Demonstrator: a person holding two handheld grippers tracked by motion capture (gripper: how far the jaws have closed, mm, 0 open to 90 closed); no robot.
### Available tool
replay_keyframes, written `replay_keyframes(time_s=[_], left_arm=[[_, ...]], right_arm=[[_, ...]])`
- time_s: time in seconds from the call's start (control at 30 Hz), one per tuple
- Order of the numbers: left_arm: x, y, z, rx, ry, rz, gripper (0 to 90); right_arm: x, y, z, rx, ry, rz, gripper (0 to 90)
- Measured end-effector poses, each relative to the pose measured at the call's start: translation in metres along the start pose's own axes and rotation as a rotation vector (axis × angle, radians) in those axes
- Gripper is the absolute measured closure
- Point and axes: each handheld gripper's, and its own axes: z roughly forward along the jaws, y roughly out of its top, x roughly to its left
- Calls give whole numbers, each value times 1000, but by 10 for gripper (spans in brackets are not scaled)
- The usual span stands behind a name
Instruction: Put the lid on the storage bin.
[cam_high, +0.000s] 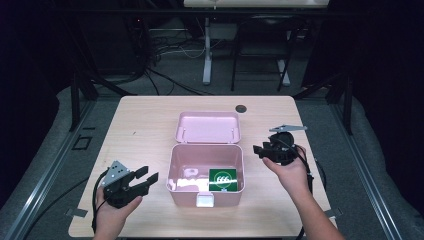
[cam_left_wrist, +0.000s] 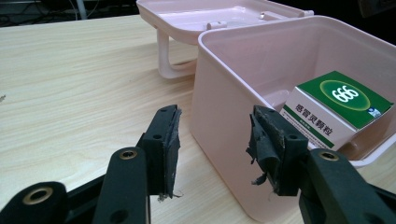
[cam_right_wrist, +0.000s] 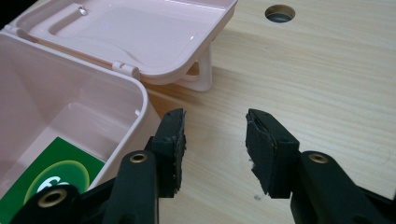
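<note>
An open pink plastic box (cam_high: 172, 167) stands at the middle of the wooden table, its lid (cam_high: 208, 127) flipped back behind it. Inside, at the right, lies a green-and-white medicine carton (cam_high: 222, 179) with its green face up. My left gripper (cam_high: 148, 175) is held at the front left, open and empty, its jaws pointing at the box's left wall (cam_left_wrist: 233, 70); the carton (cam_left_wrist: 336, 107) shows over the rim. My right gripper (cam_high: 257, 150) is just right of the box, open with nothing between its jaws. From there the box corner (cam_right_wrist: 60, 102), the lid (cam_right_wrist: 140, 32) and the carton (cam_right_wrist: 51, 177) lie to its left.
A white latch (cam_high: 205, 200) sits on the box's front wall. A round cable hole (cam_high: 241, 108) is in the table behind the lid. Bare tabletop (cam_high: 140, 130) lies left and right of the box. Table legs and cables stand on the floor beyond.
</note>
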Motion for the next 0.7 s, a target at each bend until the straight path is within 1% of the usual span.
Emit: replay_keyframes(time_s=[0.03, 0.1, 0.17, 0.23, 0.27, 0.3, 0.37, 0.43, 0.47, 0.5, 0.57, 0.67, 0.7], left_arm=[[0, 0, 0, -4, 2, -1, 522], [0, 1, 0, -3, -1, -1, 523], [-1, 1, -1, -3, -3, -1, 524], [-1, 2, -1, -3, -2, -1, 530], [-1, 2, -1, -3, -5, -1, 545], [-2, 2, -1, -8, -9, -1, 557], [-2, 3, -1, -8, -9, 0, 559], [-3, 4, -2, -9, -6, 6, 559], [-3, 4, -2, -9, -6, 6, 559], [-4, 4, -2, -12, -1, 9, 556], [-5, 5, -3, -23, 2, 10, 553], [-6, 6, -3, -27, 13, 14, 550], [-5, 6, -3, -32, 16, 14, 549]], right_arm=[[1, 2, 2, -12, -1, -4, 581], [2, 6, 2, -5, 1, -12, 587], [2, 12, 3, 6, 24, -1, 601], [2, 14, 4, 14, 30, 3, 603], [2, 19, 4, 38, 44, 12, 603], [2, 21, 5, 24, 45, 14, 603], [2, 23, 6, 26, 40, 14, 603], [2, 30, 7, 35, 51, 25, 599], [2, 30, 7, 35, 51, 25, 599], [2, 36, 8, 49, 53, 26, 599], [3, 40, 9, 61, 42, 27, 595], [4, 45, 11, 75, 33, 24, 591], [4, 51, 12, 84, 26, 21, 589]])
